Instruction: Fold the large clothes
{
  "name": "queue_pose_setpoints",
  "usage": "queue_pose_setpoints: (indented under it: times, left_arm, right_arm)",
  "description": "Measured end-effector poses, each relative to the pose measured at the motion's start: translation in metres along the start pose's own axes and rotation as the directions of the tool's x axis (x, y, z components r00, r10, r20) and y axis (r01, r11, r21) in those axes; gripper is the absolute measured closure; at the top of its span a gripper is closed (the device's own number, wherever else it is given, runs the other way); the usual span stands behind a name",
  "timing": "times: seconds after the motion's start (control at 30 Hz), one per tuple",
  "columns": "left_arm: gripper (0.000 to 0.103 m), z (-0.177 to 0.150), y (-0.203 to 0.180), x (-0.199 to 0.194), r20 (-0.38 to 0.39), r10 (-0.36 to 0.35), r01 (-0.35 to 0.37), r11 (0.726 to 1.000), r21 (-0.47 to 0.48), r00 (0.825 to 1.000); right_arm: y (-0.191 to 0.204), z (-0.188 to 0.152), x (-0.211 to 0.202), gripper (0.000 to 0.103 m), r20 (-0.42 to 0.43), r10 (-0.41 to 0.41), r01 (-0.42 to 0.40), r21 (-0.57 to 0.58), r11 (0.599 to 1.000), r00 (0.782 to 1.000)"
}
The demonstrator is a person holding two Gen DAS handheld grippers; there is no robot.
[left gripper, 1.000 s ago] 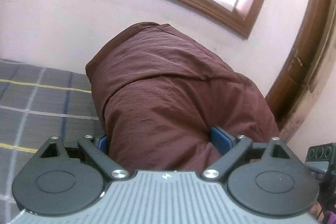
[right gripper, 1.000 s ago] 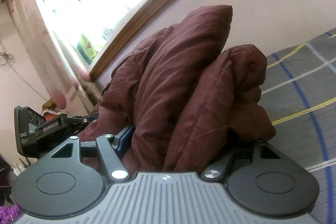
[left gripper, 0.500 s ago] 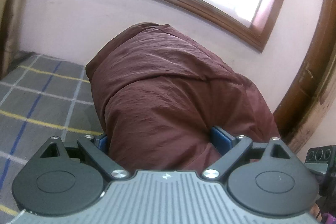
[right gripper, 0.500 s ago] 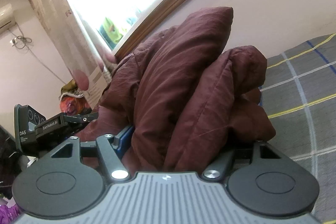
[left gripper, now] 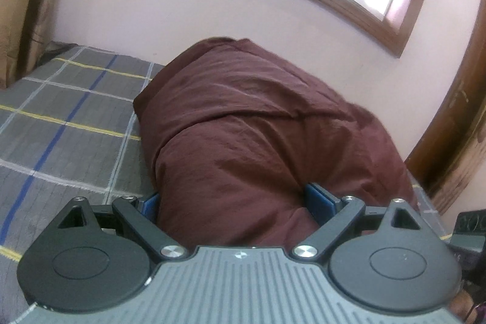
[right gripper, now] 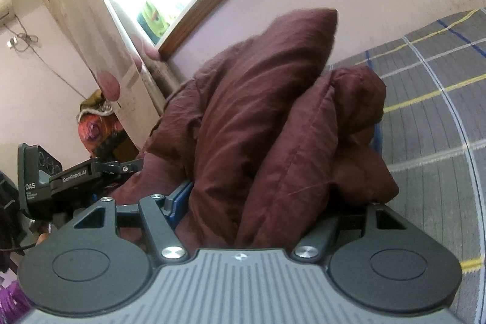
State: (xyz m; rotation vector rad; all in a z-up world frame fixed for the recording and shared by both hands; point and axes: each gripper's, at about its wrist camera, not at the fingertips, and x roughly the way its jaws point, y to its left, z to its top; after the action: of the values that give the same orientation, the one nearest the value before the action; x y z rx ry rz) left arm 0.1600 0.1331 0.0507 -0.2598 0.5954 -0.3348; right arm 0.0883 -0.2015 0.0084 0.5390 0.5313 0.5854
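Since earlier frame: more bed [left gripper: 70, 123] shows beyond both tools, window slid up and away; bundle unchanged in grips. Left tool [left gripper: 234, 199] clamps the thick maroon garment [left gripper: 243, 123] between its pads; right tool [right gripper: 258, 196] grips bunched folds, garment ahead of and over both. Tip: lower both tools evenly, keep folds stacked, release only once on bed.

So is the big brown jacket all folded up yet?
Nearly. The jacket is already bunched into a thick folded bundle. Right now the left gripper and right gripper each clamp one end of it above the checked bedspread. Left to do: set it down and let go.
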Motion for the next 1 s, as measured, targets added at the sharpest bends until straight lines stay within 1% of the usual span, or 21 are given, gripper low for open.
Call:
queue_pose_setpoints:
  times: [0.07,0.1,0.13,0.17,0.2,0.27,0.33,0.43,0.57,0.7,0.73,0.8,0.83,0.9,0.93,1.0]
  left_arm:
    - [0.009,-0.008,0.002,-0.001,0.006,0.019,-0.019,1.0,0.015,1.0]
    - [0.006,-0.012,0.002,-0.002,0.021,0.032,-0.033,0.999,0.03,0.999]
    - [0.005,-0.016,0.0,-0.005,0.044,0.05,-0.053,0.997,0.059,0.998]
    - [0.001,-0.018,-0.004,-0.007,0.06,0.071,-0.076,0.994,0.084,0.996]
    - [0.0,-0.02,-0.007,-0.01,0.079,0.097,-0.105,0.988,0.11,0.992]
    - [0.0,-0.023,-0.02,-0.017,0.128,0.14,-0.162,0.97,0.183,0.982]
    - [0.0,-0.025,-0.031,-0.022,0.152,0.171,-0.204,0.95,0.237,0.974]
    - [0.0,-0.028,-0.038,-0.027,0.166,0.184,-0.222,0.943,0.248,0.969]
    - [0.0,-0.029,-0.042,-0.035,0.181,0.218,-0.256,0.942,0.218,0.959]
    - [0.0,-0.028,-0.054,-0.043,0.215,0.277,-0.323,0.922,0.215,0.936]
    - [0.0,-0.028,-0.057,-0.046,0.225,0.291,-0.339,0.916,0.217,0.93]
    - [0.0,-0.027,-0.063,-0.051,0.24,0.319,-0.371,0.904,0.215,0.917]
    - [0.0,-0.026,-0.067,-0.054,0.245,0.342,-0.394,0.895,0.211,0.907]
    - [0.0,-0.025,-0.073,-0.057,0.243,0.382,-0.433,0.877,0.208,0.892]
    - [0.0,-0.024,-0.077,-0.059,0.235,0.387,-0.435,0.875,0.212,0.892]
    - [0.0,-0.022,-0.081,-0.062,0.209,0.382,-0.425,0.875,0.231,0.9]
  right_arm:
    - [-0.001,-0.005,0.002,0.035,-0.012,-0.019,0.019,-0.017,1.0,1.0]
    - [-0.005,-0.008,0.002,0.034,-0.016,-0.022,0.022,-0.005,1.0,1.0]
    - [-0.008,-0.01,0.002,0.031,-0.017,-0.02,0.02,0.009,1.0,1.0]
    - [-0.01,-0.012,0.003,0.027,-0.017,-0.024,0.024,0.013,1.0,1.0]
    - [-0.012,-0.014,0.001,0.024,-0.014,-0.033,0.033,0.002,0.999,0.999]
    - [-0.008,-0.016,0.008,0.02,-0.009,-0.037,0.037,0.009,0.999,0.999]
    - [-0.006,-0.018,0.007,0.016,0.001,-0.053,0.053,0.007,0.999,0.999]
    - [0.001,-0.02,0.004,0.015,0.018,-0.075,0.075,-0.007,0.997,0.997]
    - [0.022,-0.019,-0.009,0.015,0.052,-0.144,0.147,-0.065,0.987,0.988]
    - [0.055,-0.024,-0.027,0.015,0.112,-0.246,0.262,-0.159,0.952,0.963]
    - [0.063,-0.025,-0.031,0.013,0.13,-0.272,0.293,-0.181,0.939,0.953]
    - [0.082,-0.03,-0.043,0.007,0.196,-0.328,0.367,-0.211,0.906,0.924]
    - [0.089,-0.034,-0.05,0.0,0.229,-0.345,0.394,-0.222,0.892,0.91]
    - [0.108,-0.038,-0.061,0.0,0.272,-0.379,0.444,-0.242,0.863,0.884]
    - [0.116,-0.038,-0.064,0.0,0.282,-0.392,0.462,-0.252,0.85,0.876]
    - [0.133,-0.041,-0.068,0.0,0.286,-0.418,0.492,-0.283,0.823,0.862]
